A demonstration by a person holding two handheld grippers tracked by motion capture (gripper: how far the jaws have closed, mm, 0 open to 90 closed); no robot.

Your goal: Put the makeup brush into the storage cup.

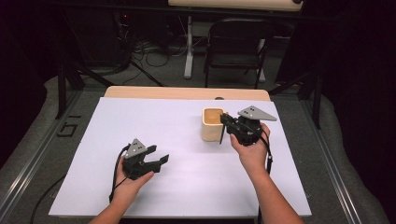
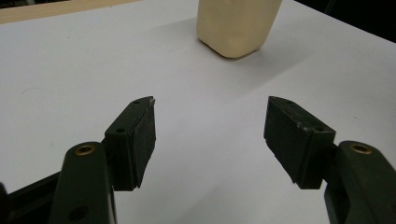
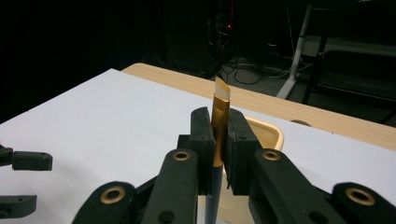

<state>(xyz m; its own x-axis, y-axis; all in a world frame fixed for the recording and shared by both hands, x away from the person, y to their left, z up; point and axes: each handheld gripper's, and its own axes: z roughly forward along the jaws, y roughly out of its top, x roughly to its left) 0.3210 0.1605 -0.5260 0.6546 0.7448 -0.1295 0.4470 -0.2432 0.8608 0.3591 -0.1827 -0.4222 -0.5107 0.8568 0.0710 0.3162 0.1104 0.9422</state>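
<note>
Pinching a slim flat brush with gold ferrule and pale angled tip (image 3: 219,112) between pressed-together pads, right gripper (image 1: 227,125) at centre right of the high view. Long axis near upright: tip above the pads, dark handle hanging down beside the cream square plastic cup (image 1: 212,124). Cup opening just left of and touching-close to the brush, so a short shift leftward likely required before lowering. Left gripper (image 1: 161,161) at lower left, well apart from the cup, jaws spread and empty over the white sheet (image 1: 187,182).
</note>
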